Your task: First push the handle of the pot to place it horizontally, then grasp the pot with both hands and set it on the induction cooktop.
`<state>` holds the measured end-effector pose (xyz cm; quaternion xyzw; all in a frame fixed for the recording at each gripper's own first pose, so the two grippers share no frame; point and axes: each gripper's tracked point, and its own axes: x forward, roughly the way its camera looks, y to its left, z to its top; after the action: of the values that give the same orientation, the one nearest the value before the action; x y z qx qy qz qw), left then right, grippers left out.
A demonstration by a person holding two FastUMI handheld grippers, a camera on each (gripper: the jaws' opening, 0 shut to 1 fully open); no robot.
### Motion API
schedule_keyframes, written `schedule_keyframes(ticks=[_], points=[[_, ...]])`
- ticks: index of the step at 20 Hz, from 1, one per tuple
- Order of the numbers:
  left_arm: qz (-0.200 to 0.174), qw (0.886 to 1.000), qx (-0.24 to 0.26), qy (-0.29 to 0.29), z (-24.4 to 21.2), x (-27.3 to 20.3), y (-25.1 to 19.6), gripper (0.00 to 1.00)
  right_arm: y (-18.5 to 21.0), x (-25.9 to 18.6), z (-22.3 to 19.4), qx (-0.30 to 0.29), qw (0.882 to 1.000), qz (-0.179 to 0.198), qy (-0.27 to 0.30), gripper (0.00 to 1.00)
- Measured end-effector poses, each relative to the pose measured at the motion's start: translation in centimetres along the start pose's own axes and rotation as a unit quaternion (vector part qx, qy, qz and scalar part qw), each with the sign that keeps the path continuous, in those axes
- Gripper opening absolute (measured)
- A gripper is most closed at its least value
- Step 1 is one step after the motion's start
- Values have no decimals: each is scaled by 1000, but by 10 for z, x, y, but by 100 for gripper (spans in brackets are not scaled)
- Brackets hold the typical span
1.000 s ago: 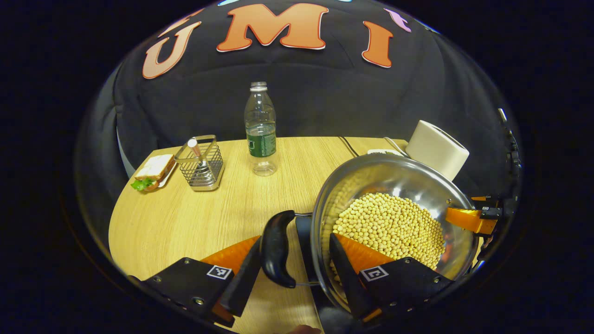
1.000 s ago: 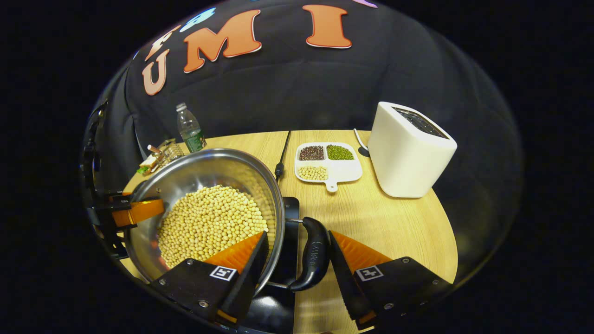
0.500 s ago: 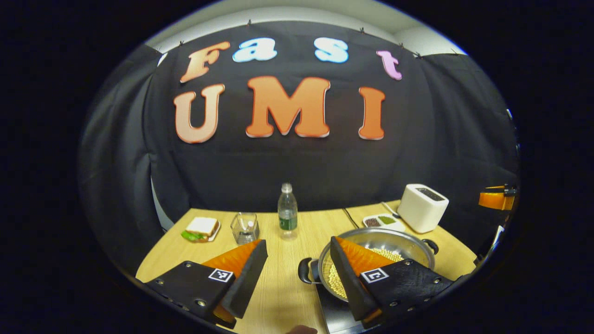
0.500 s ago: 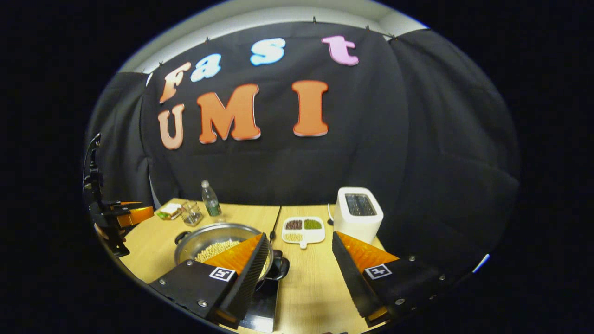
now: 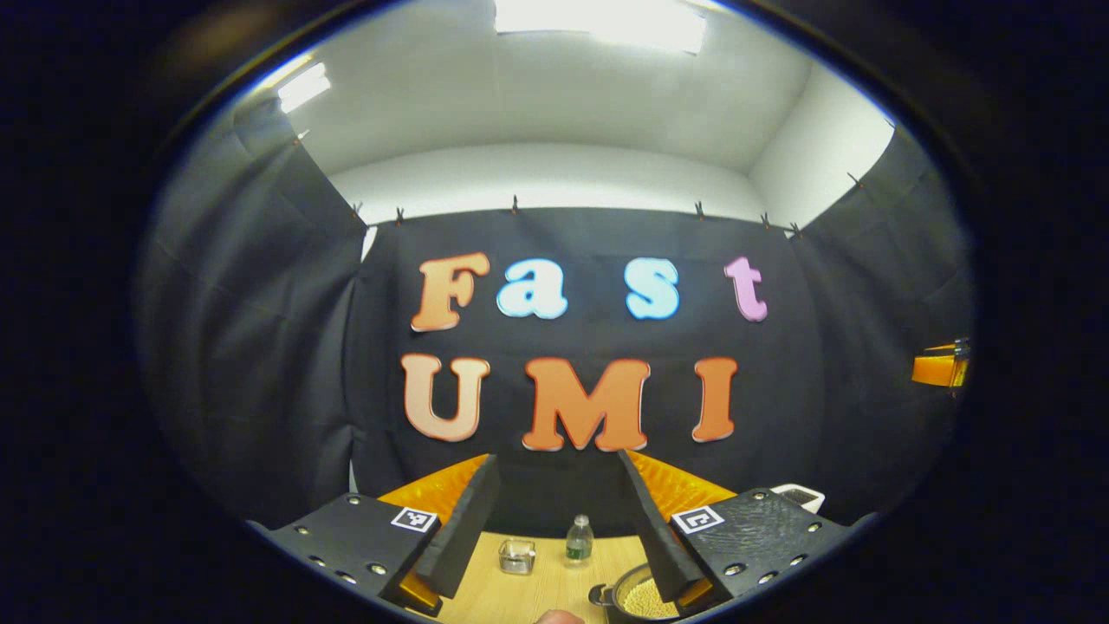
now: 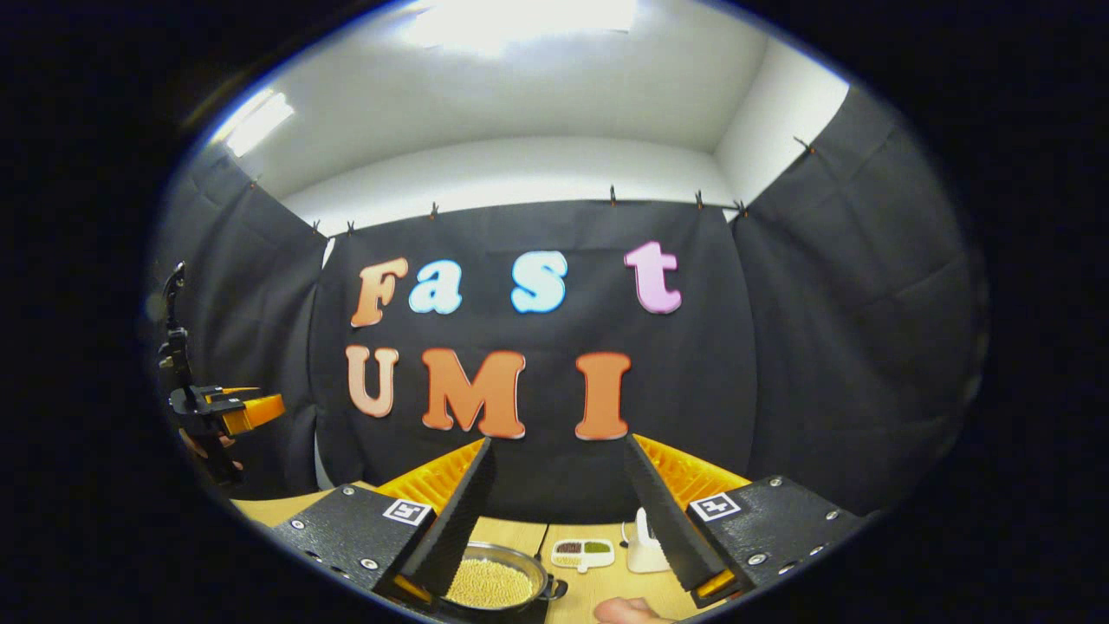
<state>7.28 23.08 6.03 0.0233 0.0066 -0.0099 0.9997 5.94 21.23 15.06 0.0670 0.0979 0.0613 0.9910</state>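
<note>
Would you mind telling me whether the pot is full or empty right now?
Partly full: the pot holds a layer of pale beans below its rim, seen in both gripper views.

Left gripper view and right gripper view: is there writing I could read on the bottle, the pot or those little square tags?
Bottle: the label is too small to read.
Pot: no writing can be made out.
Square tags: black-and-white patterns, no words.
</note>
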Motion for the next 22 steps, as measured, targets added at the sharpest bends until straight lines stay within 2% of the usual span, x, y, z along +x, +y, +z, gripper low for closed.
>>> schedule_keyframes(ticks=[1, 2, 3, 7, 8, 10, 11, 12, 15, 16, 18, 19, 22], points=[[0, 1000, -16, -16, 25, -6, 5, 83, 9, 1, 15, -2, 1000, 5, -15, 93], [-7, 999, -44, -23, 47, -9, 7, 83, 18, 3, 28, -3, 1000, 14, -25, 98], [-9, 997, -69, -29, 66, -18, 13, 84, 26, 2, 40, -4, 999, 26, -31, 97], [45, 991, -93, -88, 120, -49, 73, 82, 48, -22, 82, -35, 995, 59, -77, 97], [55, 989, -97, -100, 122, -54, 85, 80, 54, -29, 86, -39, 994, 58, -89, 93], [72, 988, -90, -104, 117, -51, 97, 84, 76, -40, 93, -56, 990, 70, -110, 94], [74, 989, -81, -102, 114, -47, 101, 83, 85, -45, 98, -66, 987, 79, -120, 97], [71, 990, -71, -96, 112, -44, 98, 83, 93, -46, 104, -76, 985, 86, -130, 94], [56, 994, -51, -75, 106, -43, 91, 83, 88, -47, 122, -97, 980, 66, -161, 95], [53, 995, -42, -71, 103, -40, 90, 80, 82, -44, 123, -102, 979, 53, -166, 92], [50, 996, -26, -64, 97, -35, 84, 83, 69, -34, 117, -103, 982, 25, -157, 95], [49, 997, -21, -60, 92, -32, 82, 80, 64, -29, 112, -98, 984, 19, -147, 95], [51, 998, -9, -44, 79, -24, 76, 83, 52, -19, 98, -80, 989, 9, -123, 95]])
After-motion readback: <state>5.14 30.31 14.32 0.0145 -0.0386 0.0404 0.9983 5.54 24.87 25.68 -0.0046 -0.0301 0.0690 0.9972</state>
